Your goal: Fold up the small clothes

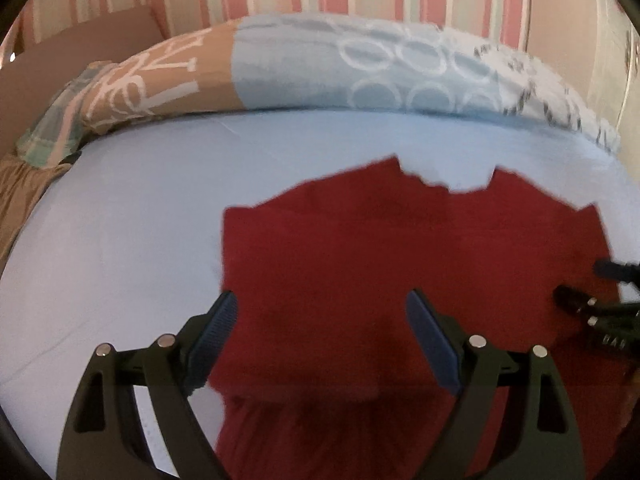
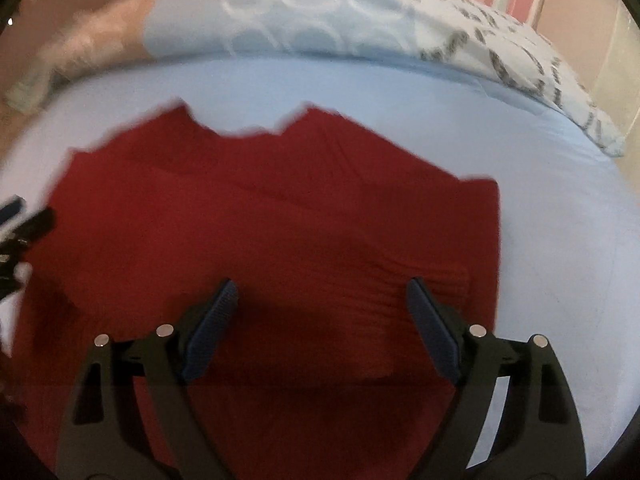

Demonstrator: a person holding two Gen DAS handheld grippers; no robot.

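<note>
Red garment (image 1: pixel 360 264) lies flat beneath both wide-open, empty tools (image 1: pixel 322 312) (image 2: pixel 322 300)

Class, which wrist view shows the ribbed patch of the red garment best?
The right wrist view: fine ribs show on the red garment beside the right gripper. The left wrist view shows the garment but no ribbing.

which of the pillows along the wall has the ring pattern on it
The light blue pillow in the middle, with white rings. The tan pillow to its left carries white lettering; the white pillow to its right has grey markings.
</note>
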